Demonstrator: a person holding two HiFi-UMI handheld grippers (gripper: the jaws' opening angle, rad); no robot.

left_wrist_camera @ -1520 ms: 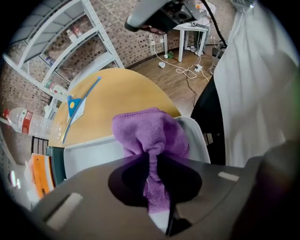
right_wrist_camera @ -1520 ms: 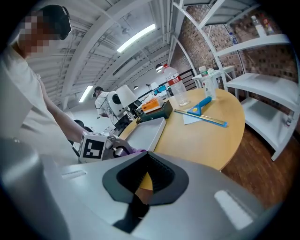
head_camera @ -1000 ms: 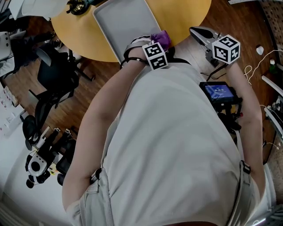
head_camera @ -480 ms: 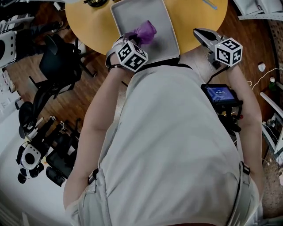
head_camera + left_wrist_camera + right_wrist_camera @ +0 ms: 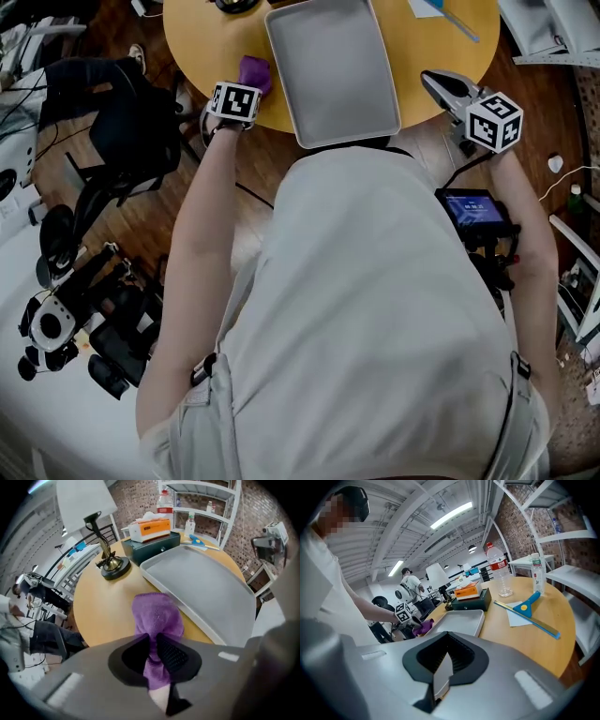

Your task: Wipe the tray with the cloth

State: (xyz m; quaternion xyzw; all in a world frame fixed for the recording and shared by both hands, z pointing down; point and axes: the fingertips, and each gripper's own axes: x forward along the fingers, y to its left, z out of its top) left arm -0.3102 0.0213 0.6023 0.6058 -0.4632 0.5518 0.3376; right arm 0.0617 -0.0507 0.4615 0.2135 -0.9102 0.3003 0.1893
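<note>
Head view: the left gripper (image 5: 249, 82) holds a purple microfibre cloth (image 5: 254, 72) on the round yellow wooden table (image 5: 202, 47), at 9 o'clock of the grey rectangular metal tray (image 5: 333, 66). The right gripper (image 5: 431, 79) is at 3 o'clock.
Left gripper view: the jaws are pinched on the cloth's fold.
Right gripper view: the jaws are together and empty. A clear plastic bottle (image 5: 499, 569) shows here but not in the head view.

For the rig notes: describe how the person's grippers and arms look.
The left gripper and right gripper are grey moulded shells with black ribbed pads. Each carries a white cube printed with black square markers. The person wears a pale short-sleeved shirt, arms bare.
</note>
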